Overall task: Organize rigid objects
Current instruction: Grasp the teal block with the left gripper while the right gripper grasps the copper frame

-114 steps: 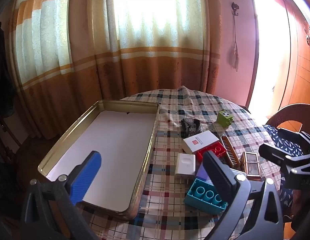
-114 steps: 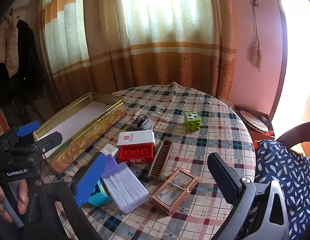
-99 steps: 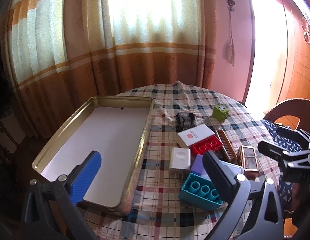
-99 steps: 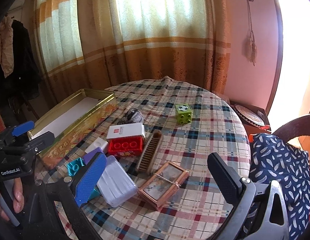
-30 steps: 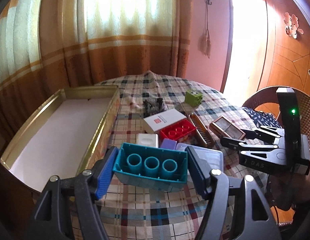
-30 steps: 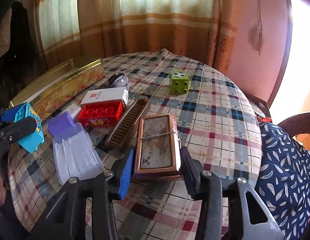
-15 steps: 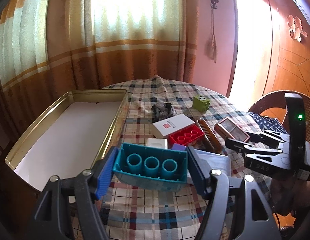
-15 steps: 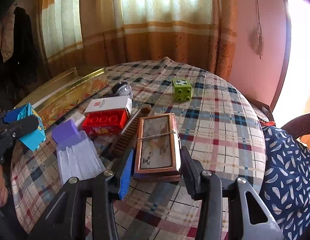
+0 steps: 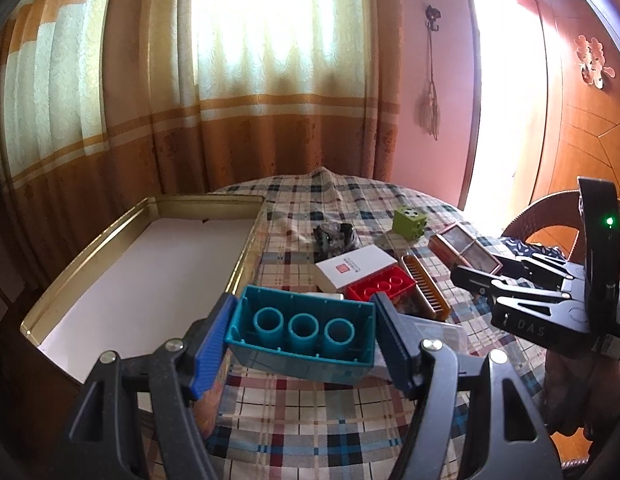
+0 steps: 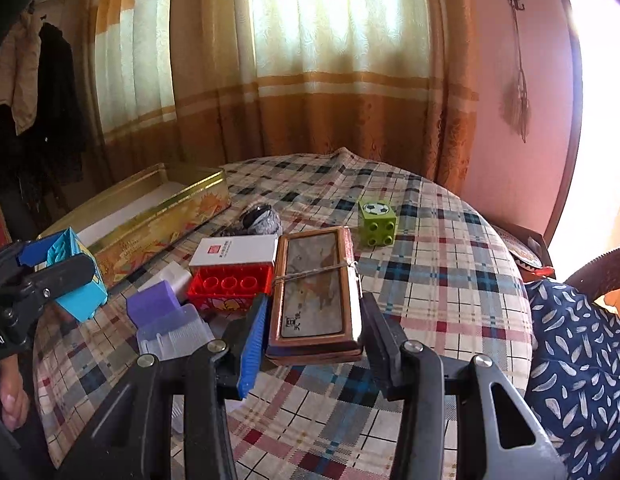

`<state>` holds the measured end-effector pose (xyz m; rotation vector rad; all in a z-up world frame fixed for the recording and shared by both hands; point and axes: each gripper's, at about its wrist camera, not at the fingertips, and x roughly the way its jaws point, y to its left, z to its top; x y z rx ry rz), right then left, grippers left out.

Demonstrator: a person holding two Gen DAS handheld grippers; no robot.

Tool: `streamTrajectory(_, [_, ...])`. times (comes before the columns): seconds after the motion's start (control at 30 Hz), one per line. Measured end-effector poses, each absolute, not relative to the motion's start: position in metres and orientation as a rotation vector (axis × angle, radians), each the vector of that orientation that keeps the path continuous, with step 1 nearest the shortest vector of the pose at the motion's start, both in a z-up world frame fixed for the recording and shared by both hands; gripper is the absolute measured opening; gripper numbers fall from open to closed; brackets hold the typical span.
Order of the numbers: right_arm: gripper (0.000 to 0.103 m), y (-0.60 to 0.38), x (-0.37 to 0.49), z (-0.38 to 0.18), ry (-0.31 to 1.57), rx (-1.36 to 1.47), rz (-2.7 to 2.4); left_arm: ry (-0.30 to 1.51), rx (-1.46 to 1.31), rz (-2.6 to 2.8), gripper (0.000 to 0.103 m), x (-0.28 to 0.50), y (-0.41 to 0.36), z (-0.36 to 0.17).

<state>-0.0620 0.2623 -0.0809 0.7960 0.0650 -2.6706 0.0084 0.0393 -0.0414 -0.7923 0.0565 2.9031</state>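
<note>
My left gripper (image 9: 302,300) is shut on a teal three-hole brick (image 9: 302,332), hollow side up, held above the checked tablecloth just right of the gold tin tray (image 9: 246,240). The tray's white floor is bare. My right gripper (image 10: 315,300) is shut on a flat brown framed box (image 10: 313,272) tied with a cord, gripped by its long sides above the table. The right wrist view shows the left gripper (image 10: 42,276) with the teal brick (image 10: 76,280) at the left edge, near the gold tin tray (image 10: 162,216). The left wrist view shows the right gripper (image 9: 489,276) carrying the brown box (image 9: 461,248).
On the cloth lie a white box (image 9: 353,266), a red brick (image 9: 379,288), a brown comb (image 9: 425,294), a green cube (image 9: 408,222), a black bundle (image 9: 333,236), a purple block (image 10: 152,306) and a clear plastic case (image 10: 174,332). A chair with a blue cushion (image 10: 577,344) stands at the right.
Both grippers stood open and empty at first; now the left is shut on the teal brick, the right on the brown box, both lifted. Over the last second both tilted up slightly.
</note>
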Motion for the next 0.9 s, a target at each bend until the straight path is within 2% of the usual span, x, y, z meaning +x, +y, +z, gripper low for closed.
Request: streamTrajectory(0.9, [0.047, 0.248, -0.05, -0.068, 0.111, 0.631, -2.686, 0.072, -0.647, 3.006, 0.068, 0.018, 0.033, -0.025])
